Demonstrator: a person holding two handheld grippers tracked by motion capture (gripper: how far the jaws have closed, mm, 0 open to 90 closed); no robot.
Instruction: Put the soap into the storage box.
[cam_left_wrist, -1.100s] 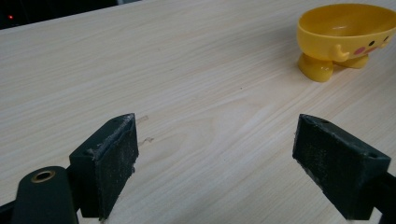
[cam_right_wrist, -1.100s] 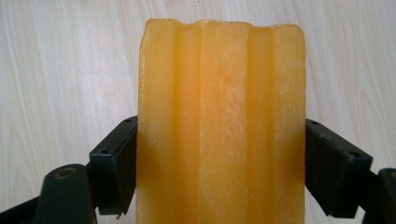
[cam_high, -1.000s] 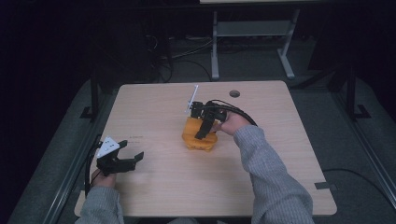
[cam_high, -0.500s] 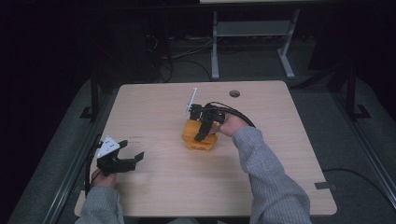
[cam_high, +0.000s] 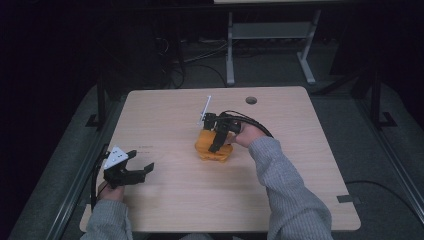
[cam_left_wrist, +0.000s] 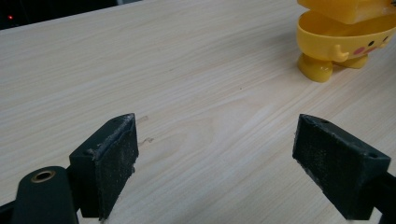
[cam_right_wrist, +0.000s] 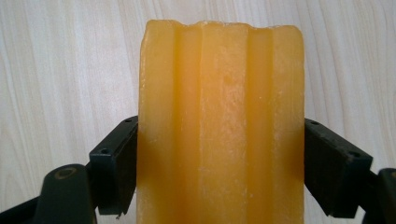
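Yellow toy container (cam_high: 214, 148) is clamped at its ribbed top by the right tool (cam_high: 218, 142); left tool (cam_high: 140, 171) rests released on the desk (cam_high: 300, 165); lifting straight up seems next

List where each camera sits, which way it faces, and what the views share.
High view: above the table, looking forward and down; both forearms, left gripper, right gripper over a yellow toy.
Left gripper view: on the left gripper, facing across the table; wide-apart jaws, toy beyond.
Right gripper view: on the right gripper, looking down; jaws flank a yellow ridged block.
Shared: the toy, high and left gripper views.
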